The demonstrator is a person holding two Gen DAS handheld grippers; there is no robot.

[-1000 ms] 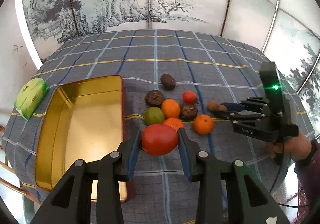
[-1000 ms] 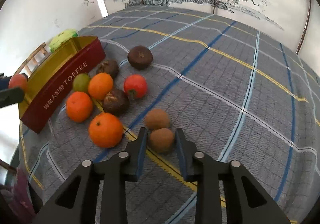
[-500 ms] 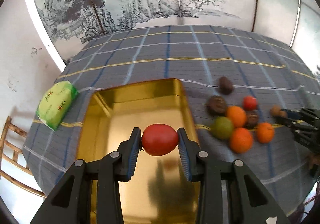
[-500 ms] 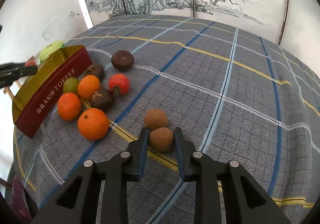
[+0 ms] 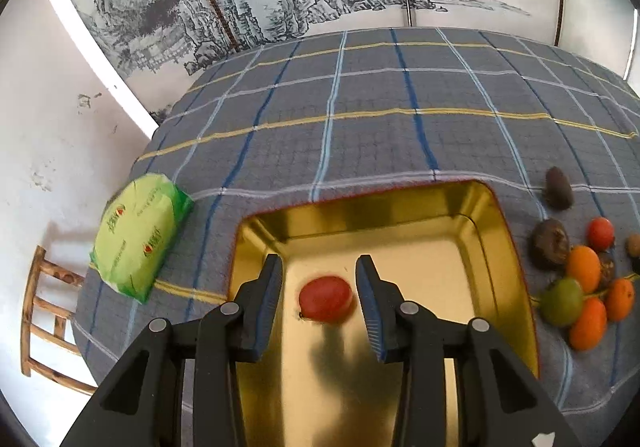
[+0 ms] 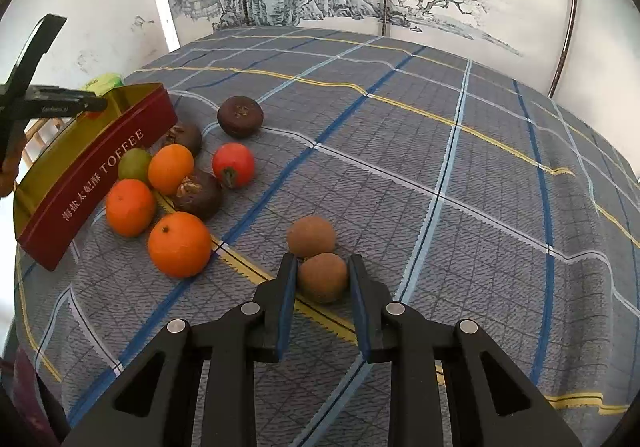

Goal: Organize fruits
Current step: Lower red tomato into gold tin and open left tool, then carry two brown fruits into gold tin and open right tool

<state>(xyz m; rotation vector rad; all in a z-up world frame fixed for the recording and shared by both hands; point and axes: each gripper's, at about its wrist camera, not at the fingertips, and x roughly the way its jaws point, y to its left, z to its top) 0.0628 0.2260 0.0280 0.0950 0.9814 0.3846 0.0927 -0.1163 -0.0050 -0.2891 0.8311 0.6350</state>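
Opening left gripper (image 5: pixel 319 283) frees red fruit (image 5: pixel 326 299) above gold tin (image 5: pixel 400 223)

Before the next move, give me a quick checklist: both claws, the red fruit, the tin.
1. Left claw letting go: ok, jaws opening, gaps beside the red fruit.
2. Red fruit over the gold tin: ok. Landed or still falling: cannot tell, it is blurred.
3. Right claw grip on the brown fruit: ok, pads press both sides.
4. Second brown fruit clear of that grip: not ok, it touches the held one.
5. Remaining fruit outside the tin: ok, clustered beside its red wall.
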